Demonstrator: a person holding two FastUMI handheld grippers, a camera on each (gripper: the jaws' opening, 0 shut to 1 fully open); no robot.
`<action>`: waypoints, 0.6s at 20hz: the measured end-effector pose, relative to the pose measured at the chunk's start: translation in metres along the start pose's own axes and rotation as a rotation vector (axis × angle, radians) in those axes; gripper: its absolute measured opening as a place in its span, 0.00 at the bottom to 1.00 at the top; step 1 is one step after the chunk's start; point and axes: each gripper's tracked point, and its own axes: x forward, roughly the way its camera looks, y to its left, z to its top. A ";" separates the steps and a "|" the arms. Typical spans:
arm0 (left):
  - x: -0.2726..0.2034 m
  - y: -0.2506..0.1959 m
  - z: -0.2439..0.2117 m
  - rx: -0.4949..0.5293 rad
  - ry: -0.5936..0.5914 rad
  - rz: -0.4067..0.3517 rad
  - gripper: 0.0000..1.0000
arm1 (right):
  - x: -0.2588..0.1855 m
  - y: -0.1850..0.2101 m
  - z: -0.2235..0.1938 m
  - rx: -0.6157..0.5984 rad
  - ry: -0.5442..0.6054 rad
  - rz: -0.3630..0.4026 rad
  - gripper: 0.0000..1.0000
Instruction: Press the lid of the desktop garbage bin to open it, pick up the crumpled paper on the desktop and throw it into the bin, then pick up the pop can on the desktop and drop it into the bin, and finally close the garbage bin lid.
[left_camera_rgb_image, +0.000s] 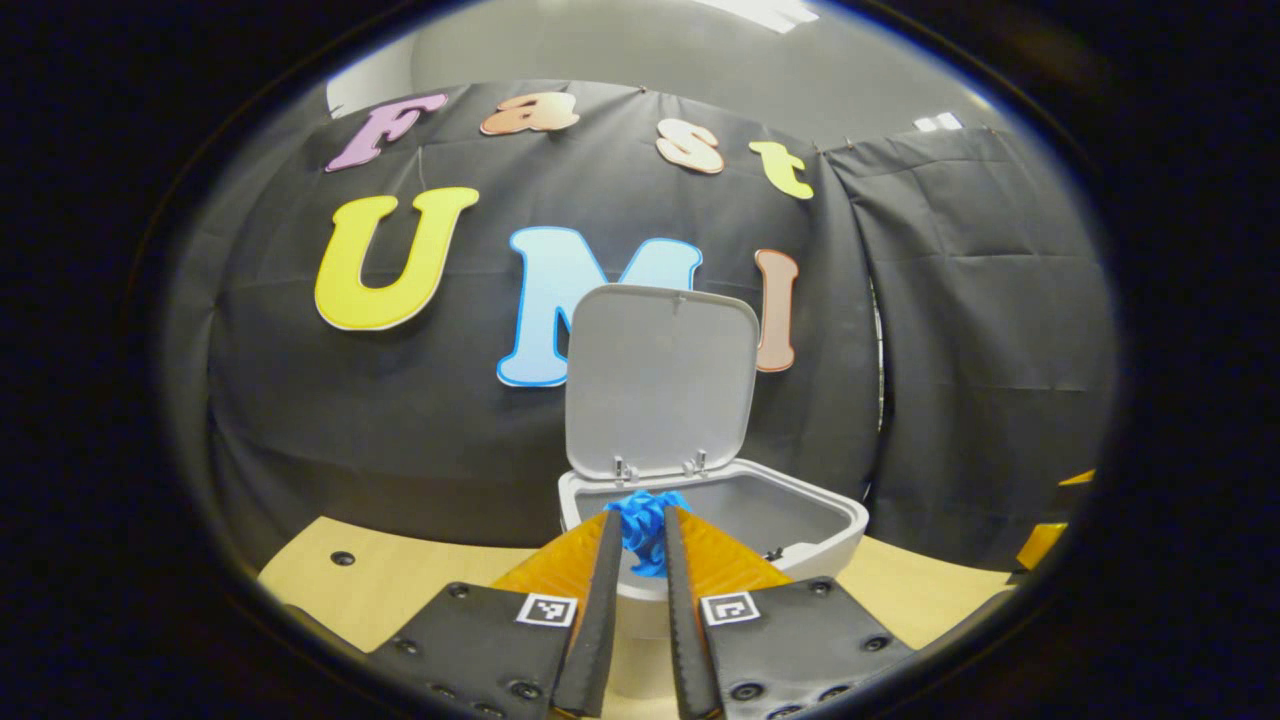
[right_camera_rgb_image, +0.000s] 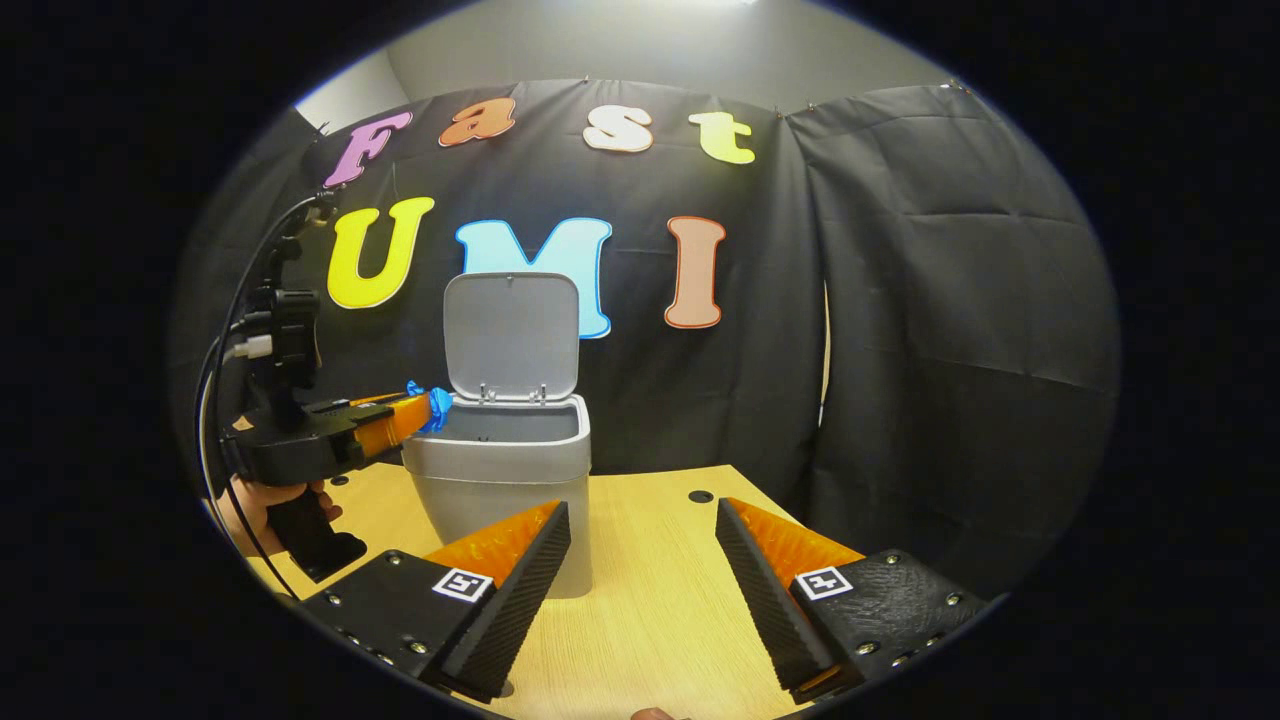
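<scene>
A pale wooden table (right_camera_rgb_image: 650, 560) is backed by a black cloth wall (right_camera_rgb_image: 950, 300). The crumpled paper (left_camera_rgb_image: 643, 528) is clamped by the left gripper (left_camera_rgb_image: 640, 535) at the bin (right_camera_rgb_image: 505, 470) rim, its lid (right_camera_rgb_image: 512, 335) raised upright. The right gripper (right_camera_rgb_image: 642, 520) is held apart above bare tabletop, beside the bin.

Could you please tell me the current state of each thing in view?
Bin: upright on the table, open.
Lid: raised, standing up behind the opening.
Paper: crumpled, pinched at the bin's rim, not yet dropped.
Left tool: shut on the paper.
Right tool: open, holding nothing.
</scene>
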 end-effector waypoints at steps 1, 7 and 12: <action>0.000 -0.003 -0.002 -0.004 0.009 -0.003 0.36 | -0.001 0.000 0.000 -0.002 -0.001 0.003 0.94; -0.013 -0.004 -0.005 -0.045 0.022 0.005 0.81 | -0.003 0.006 0.000 -0.007 -0.007 0.039 0.94; -0.040 0.008 0.003 -0.017 0.005 0.057 0.90 | -0.004 0.023 -0.001 0.010 -0.010 0.113 0.94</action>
